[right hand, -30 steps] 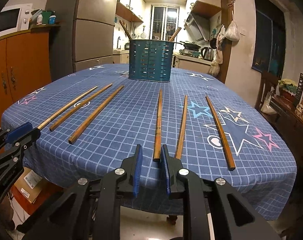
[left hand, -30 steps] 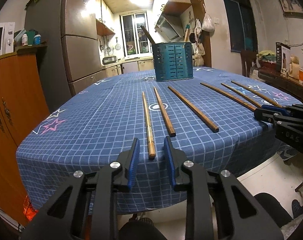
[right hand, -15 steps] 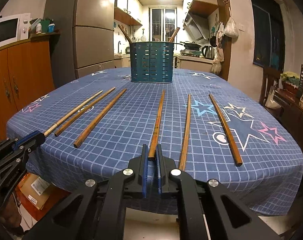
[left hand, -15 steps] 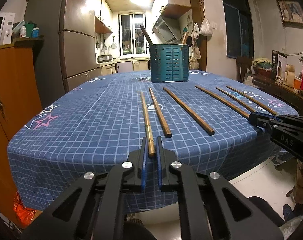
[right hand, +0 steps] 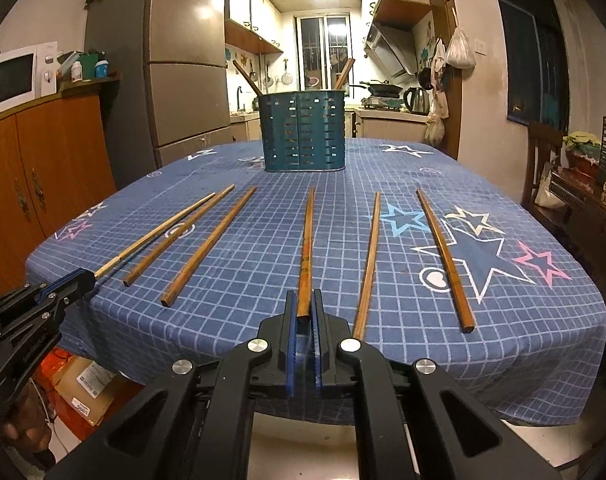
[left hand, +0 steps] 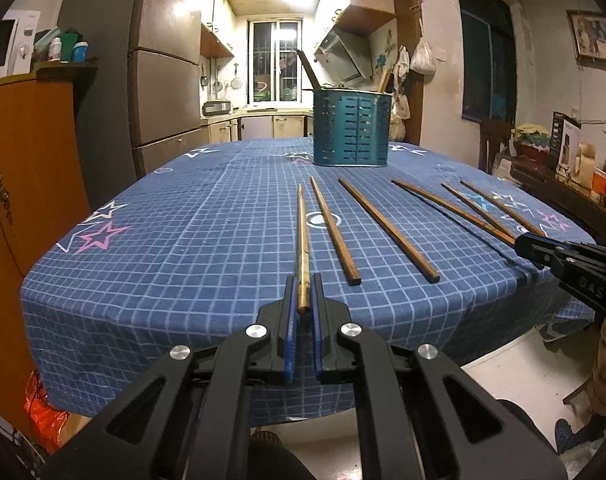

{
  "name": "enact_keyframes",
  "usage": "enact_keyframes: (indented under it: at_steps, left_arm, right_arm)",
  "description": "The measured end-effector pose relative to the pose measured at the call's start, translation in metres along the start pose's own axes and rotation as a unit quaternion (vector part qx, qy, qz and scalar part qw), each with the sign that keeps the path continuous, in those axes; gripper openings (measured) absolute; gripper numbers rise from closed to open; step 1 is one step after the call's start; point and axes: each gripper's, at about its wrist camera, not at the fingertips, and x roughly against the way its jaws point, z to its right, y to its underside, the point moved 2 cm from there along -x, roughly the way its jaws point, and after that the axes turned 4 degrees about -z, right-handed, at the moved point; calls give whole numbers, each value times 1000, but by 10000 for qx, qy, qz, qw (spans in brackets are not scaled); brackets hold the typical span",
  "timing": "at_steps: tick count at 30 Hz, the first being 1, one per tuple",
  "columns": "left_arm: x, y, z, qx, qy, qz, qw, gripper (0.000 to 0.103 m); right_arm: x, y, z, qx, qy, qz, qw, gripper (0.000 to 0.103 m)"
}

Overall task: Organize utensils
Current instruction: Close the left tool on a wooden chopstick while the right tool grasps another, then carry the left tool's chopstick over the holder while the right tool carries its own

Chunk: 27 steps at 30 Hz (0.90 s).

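Note:
Several wooden chopsticks lie fanned out on a blue checked tablecloth [left hand: 191,240], in front of a teal slotted utensil holder [left hand: 351,132] [right hand: 305,136]. My left gripper [left hand: 303,280] is shut on the near end of the leftmost, pale chopstick [left hand: 301,224]. It also shows at the left edge of the right wrist view as the left gripper [right hand: 79,280], with that chopstick's [right hand: 159,232] near end raised slightly over its shadow. My right gripper [right hand: 303,294] is shut on the near end of a middle chopstick [right hand: 307,240]. It appears as the right gripper [left hand: 531,246] in the left wrist view.
Two sticks lean out of the holder. Loose chopsticks lie between the grippers [left hand: 335,232] [left hand: 387,228] and right of the held one [right hand: 369,264] [right hand: 445,256]. A fridge [right hand: 187,80] and orange cabinet [right hand: 43,168] stand left; a chair [right hand: 543,168] and a cluttered sideboard stand right.
Both grippers were open around chopstick ends a second ago. Each has closed on its chopstick, and the gripped ends now sit slightly off the cloth.

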Motion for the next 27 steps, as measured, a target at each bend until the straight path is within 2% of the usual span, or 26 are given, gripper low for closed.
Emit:
enact_keyframes:
  at_steps: [7,15,21,27]
  left_arm:
    - [18,-9,-4,-8,-122,130,9998,5]
    - [37,-31,-4,-36,-109,349,9993,5]
    - [53,-61,-1,-196,-114,584,9980,5]
    - [60,-112,-3,-230,-76,866,9960,5]
  right_arm:
    - [28,-11,-5,248,-96,322,9991,8]
    - [51,-34,-1,168,-182,631,9977,7]
    - [75,-62,-3,353,-213,1063,9935,7]
    - [87,-106,-2,499,-365,1385,9884,7]
